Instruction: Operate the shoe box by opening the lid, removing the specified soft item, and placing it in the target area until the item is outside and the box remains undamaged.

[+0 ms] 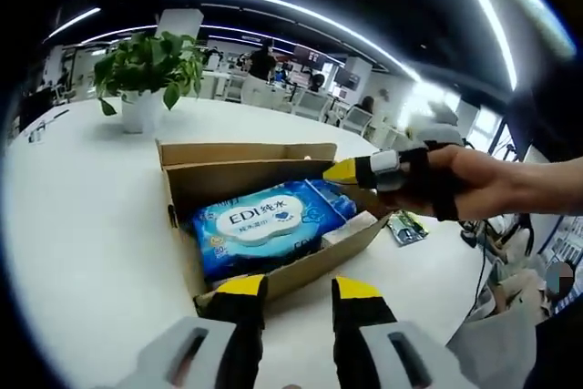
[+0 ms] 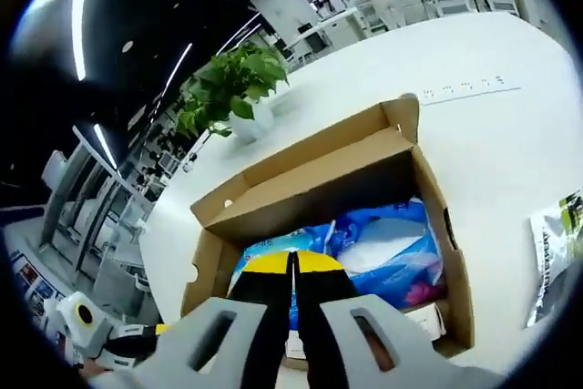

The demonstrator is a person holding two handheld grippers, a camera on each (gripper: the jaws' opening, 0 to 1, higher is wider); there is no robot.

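Right hand-held gripper (image 2: 292, 266) closed over open shoe box (image 2: 437, 190)

A large white table (image 1: 91, 225) is seen carrying everything. An open cardboard shoe box (image 1: 273, 163) is set directly on its surface, near the middle. A potted green plant in a white pot (image 1: 146, 84) is stood on the table beyond the box, well apart from its far wall. A small printed packet (image 2: 554, 257) is laid flat on the table just beside the box. A thin pale strip (image 2: 460, 90) is laid on the table beyond the box, away from the plant.
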